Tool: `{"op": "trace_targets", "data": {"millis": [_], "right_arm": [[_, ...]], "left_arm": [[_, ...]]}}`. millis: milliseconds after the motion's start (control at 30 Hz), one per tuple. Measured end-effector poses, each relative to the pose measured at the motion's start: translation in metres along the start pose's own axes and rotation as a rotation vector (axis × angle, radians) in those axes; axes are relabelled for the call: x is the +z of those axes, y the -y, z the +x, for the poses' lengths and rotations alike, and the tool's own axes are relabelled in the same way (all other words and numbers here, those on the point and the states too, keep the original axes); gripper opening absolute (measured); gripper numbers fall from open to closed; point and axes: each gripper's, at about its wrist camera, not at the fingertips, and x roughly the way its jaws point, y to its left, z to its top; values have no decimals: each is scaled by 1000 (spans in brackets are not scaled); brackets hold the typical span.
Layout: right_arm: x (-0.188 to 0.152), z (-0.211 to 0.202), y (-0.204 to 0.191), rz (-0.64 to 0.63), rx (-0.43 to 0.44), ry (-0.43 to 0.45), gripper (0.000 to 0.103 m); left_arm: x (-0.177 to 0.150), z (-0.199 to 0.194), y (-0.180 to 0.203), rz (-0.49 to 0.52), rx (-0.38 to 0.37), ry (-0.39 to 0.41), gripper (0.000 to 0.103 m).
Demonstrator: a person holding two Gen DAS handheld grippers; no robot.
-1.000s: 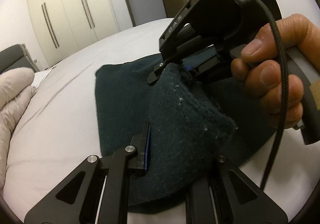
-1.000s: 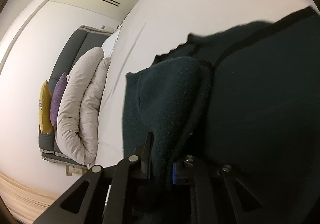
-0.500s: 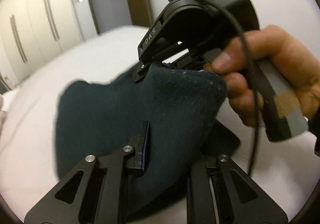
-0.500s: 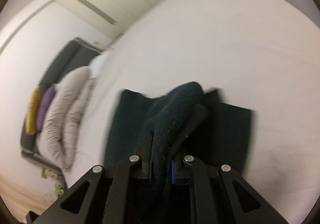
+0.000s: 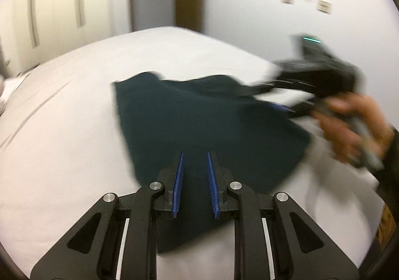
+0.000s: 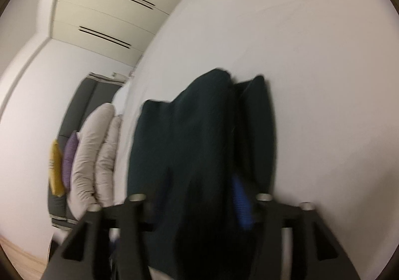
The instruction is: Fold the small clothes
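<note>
Left gripper (image 5: 195, 184) has let go: a second ago it pinched the dark garment (image 5: 199, 125), now its pads stand spread and empty above it. Garment lies doubled over on the bed (image 5: 74, 117). Right gripper (image 6: 199, 205) looks parted around cloth, too blurred to tell. Fold reads as laid; smoothing next.

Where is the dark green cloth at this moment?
The dark green cloth lies on the white bed, just ahead of the open left gripper. In the left wrist view the right gripper is at its right edge.
</note>
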Motion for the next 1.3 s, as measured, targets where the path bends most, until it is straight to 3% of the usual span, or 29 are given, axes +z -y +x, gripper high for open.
{"op": "trace_targets", "data": {"millis": [100,133,167,200,267,533,700,733,900,933,967,1033,1067,1167,1300], "right_arm": [[-22,-5,-2,18,24,-28,59],[-25,-2,-3,14,14,-44,54],[-28,2,-5,2,-3,-57,35],[-30,8,-8,-22,-49,-69,24],[-31,11,-7,-6,-83,-68,17],[-26,-36,-14,-45,-90,36,15],[-35,-26,18,7,-96,14,14],[-37,-22,32,57,-60,18,12],[-38,-23,27,49,-25,24,16],[-38,-25,25,50,-35,27,19],[-38,-29,23,50,-49,33,32],[-39,-43,18,47,-164,80,53],[-42,-54,13,39,-217,118,53],[-49,-73,-7,-1,-237,206,53],[-44,-66,-53,-142,-89,199,37]], "left_arm": [[3,22,-18,-9,14,-42,18],[1,26,-19,-2,23,-43,18],[1,27,-31,4,30,-47,18],[-2,28,-24,7,40,-50,18],[-4,31,-11,9,42,-52,18],[19,47,18,21,-1,-66,18],[-3,69,24,44,-6,-145,18],[-7,71,23,38,-11,-150,18],[-13,74,13,14,-46,-168,18],[-11,72,10,-2,-56,-174,18],[-6,70,5,-22,-63,-171,18],[2,60,0,-23,-49,-142,18],[7,56,-2,-18,-35,-125,18],[24,67,-16,-11,9,-124,18],[52,90,-31,-8,63,-123,18]]}}
